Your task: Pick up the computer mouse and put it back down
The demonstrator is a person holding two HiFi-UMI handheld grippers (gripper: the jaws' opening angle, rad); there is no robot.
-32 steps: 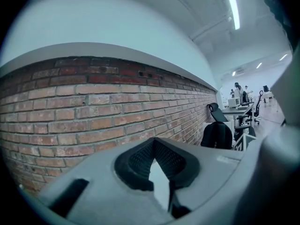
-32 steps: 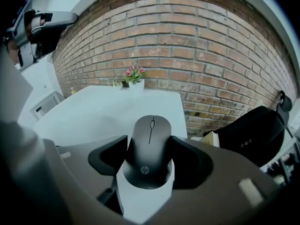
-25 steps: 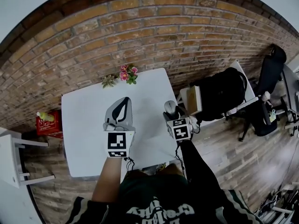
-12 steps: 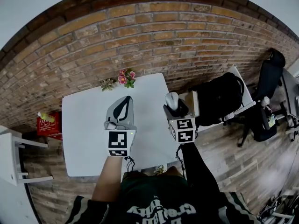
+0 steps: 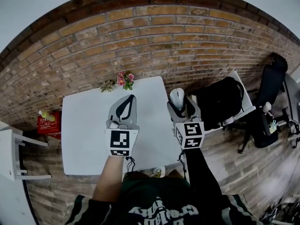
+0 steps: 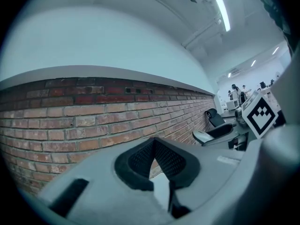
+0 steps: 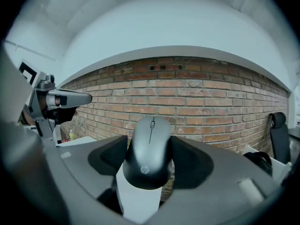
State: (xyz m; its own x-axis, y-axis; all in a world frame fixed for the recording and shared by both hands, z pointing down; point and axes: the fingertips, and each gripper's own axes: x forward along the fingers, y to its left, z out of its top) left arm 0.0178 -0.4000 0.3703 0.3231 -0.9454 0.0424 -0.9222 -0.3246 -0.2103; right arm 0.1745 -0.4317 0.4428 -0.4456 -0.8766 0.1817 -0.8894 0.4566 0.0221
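The mouse (image 5: 176, 98) is off the table (image 5: 84, 125), held in the air by its right edge. The right gripper (image 5: 179, 110) clamps it by its two long sides, jaws spread wide to fit its body. In the right gripper view the mouse (image 7: 150, 153) sits square between the pads, wheel end pointing far toward the brick wall (image 7: 197, 97). That side grip probably keeps it level, so it can go back down flat. The pick-up half looks done; setting it down remains.

The left gripper (image 5: 130, 100) hangs over the table's middle with its jaws closed tip to tip on nothing. The left gripper view shows only wall beyond the tips (image 6: 153, 142). It seems parked out of the way. Flowers (image 5: 124, 78) lie at the far edge, and a dark backpack (image 5: 220, 100) stands to the right, well clear.
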